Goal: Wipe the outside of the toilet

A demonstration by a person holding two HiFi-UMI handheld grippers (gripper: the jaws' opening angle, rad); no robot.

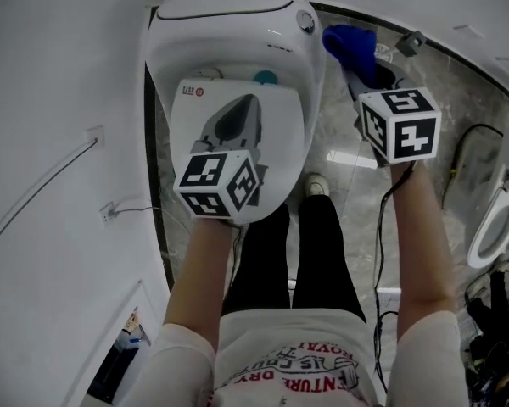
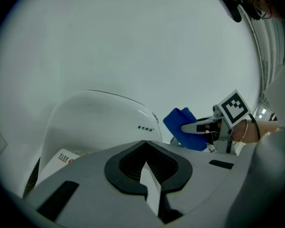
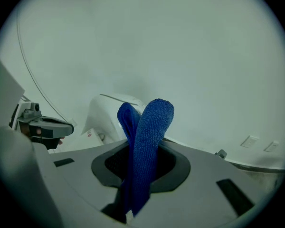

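Observation:
The white toilet (image 1: 229, 32) stands against the wall with its lid (image 1: 280, 134) down; a label sits on the lid. My left gripper (image 1: 249, 102) hovers over the lid, jaws shut with nothing in them. In the left gripper view its tips (image 2: 144, 145) point toward the toilet's rear hump (image 2: 95, 122). My right gripper (image 1: 358, 68) is to the right of the toilet's rear, shut on a folded blue cloth (image 1: 351, 44). The cloth (image 3: 149, 137) sticks up out of the jaws, with the toilet (image 3: 107, 109) behind it. The cloth (image 2: 181, 125) is apart from the toilet's side.
A marble floor (image 1: 441, 75) lies right of the toilet. A second white fixture (image 1: 494, 227) and tangled cables (image 1: 492, 312) are at the far right. A wall socket (image 1: 110, 213) with a cord is on the left. The person's legs and shoe (image 1: 316, 185) stand before the bowl.

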